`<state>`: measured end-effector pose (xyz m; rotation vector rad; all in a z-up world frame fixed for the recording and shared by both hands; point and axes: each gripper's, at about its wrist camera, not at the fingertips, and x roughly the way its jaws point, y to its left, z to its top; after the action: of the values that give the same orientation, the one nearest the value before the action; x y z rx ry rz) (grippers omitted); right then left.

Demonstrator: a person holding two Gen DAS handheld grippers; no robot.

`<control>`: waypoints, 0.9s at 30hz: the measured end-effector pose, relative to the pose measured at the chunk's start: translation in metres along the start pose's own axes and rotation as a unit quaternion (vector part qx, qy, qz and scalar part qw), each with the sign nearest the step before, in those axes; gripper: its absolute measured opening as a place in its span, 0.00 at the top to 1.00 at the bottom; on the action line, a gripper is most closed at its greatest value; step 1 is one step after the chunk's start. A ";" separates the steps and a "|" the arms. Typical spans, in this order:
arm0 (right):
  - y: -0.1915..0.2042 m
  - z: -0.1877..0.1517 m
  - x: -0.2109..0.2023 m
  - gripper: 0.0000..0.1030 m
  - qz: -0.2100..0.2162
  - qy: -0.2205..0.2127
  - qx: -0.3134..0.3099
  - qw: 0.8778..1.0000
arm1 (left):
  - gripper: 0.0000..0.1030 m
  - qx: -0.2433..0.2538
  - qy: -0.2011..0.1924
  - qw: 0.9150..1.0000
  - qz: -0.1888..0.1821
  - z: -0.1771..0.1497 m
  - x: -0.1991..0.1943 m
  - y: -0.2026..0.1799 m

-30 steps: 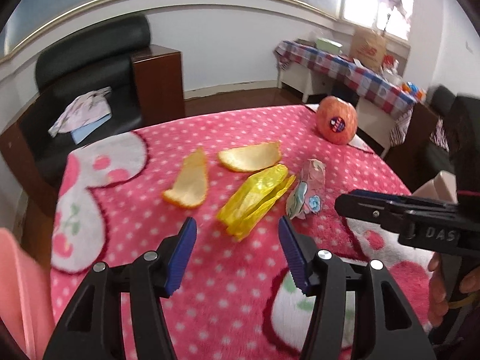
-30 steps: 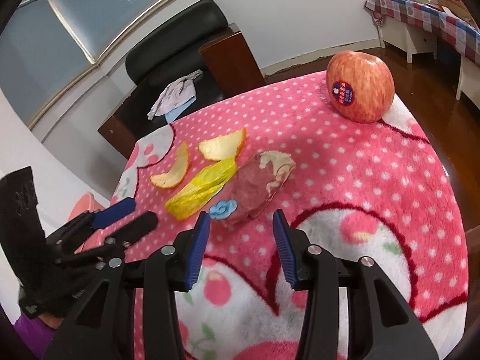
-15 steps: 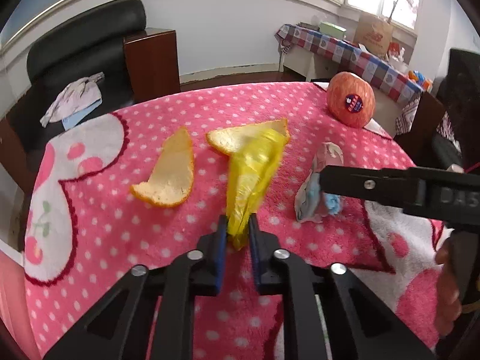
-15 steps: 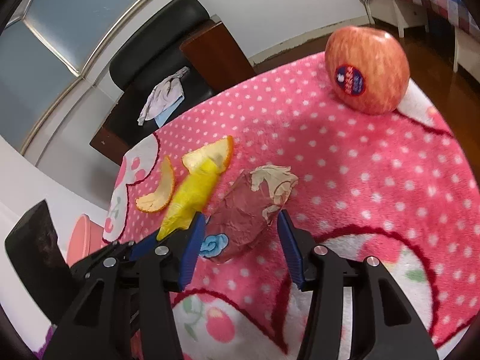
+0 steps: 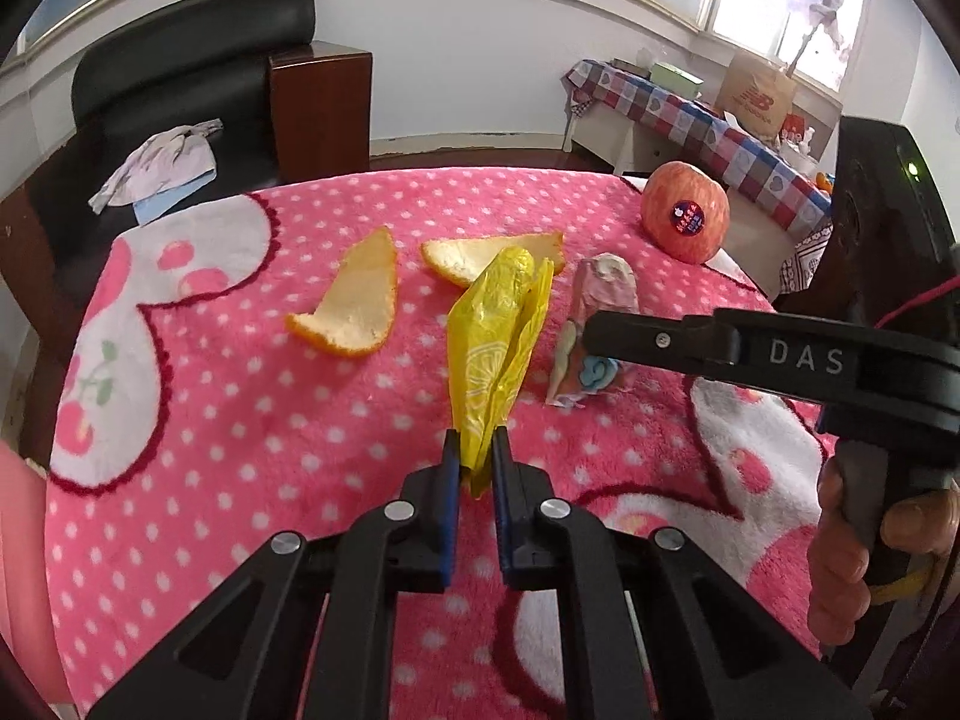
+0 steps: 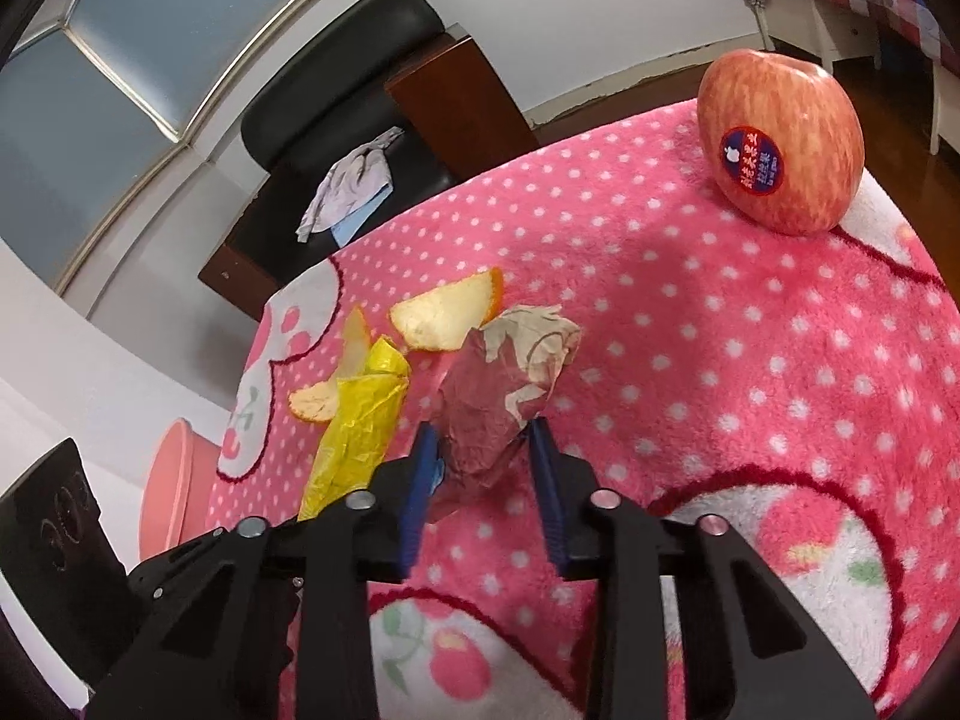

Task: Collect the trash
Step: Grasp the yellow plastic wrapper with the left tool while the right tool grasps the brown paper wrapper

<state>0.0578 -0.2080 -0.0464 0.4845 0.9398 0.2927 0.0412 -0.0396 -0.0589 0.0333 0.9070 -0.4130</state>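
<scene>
A yellow plastic wrapper (image 5: 498, 324) lies on the pink dotted blanket (image 5: 240, 420). My left gripper (image 5: 476, 444) has its near end pinched between the blue pads, and its jaws are still closing. A crumpled pink wrapper (image 6: 510, 372) stands just right of the yellow one. My right gripper (image 6: 483, 450) has it between its jaws, which are closing, and both pads touch its sides. Two orange peels (image 5: 354, 312) (image 5: 480, 255) lie behind the wrappers. In the left wrist view the right gripper's finger (image 5: 660, 342) crosses in front of the pink wrapper (image 5: 600, 282).
A red apple (image 6: 780, 144) with a sticker sits at the blanket's far right. A pink basin (image 6: 174, 480) stands low beside the left edge. A black armchair (image 5: 180, 60) with a cloth on it is behind. A person's hand (image 5: 840, 540) holds the right gripper's handle.
The left jaws went from wide open to shut on the yellow wrapper's end. The right gripper moved forward around the pink wrapper and narrowed onto it; that wrapper now stands more upright.
</scene>
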 end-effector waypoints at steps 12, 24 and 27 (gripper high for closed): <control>0.000 -0.017 -0.036 0.73 0.011 0.029 -0.031 0.999 | 0.91 -0.019 -0.006 1.000 -0.009 -0.010 -0.030 0.000; 0.026 -0.054 -0.067 0.73 -0.024 0.094 -0.132 0.986 | 0.91 -0.031 0.029 0.999 -0.021 -0.038 -0.056 -0.006; 0.027 -0.062 -0.065 0.73 -0.035 0.104 -0.141 0.984 | 0.91 -0.028 0.040 0.999 -0.022 -0.047 -0.055 -0.010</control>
<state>-0.0305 -0.1970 -0.0179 0.1619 1.0951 0.4120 -0.0279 -0.0207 -0.0449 -0.0225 1.0002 -0.4292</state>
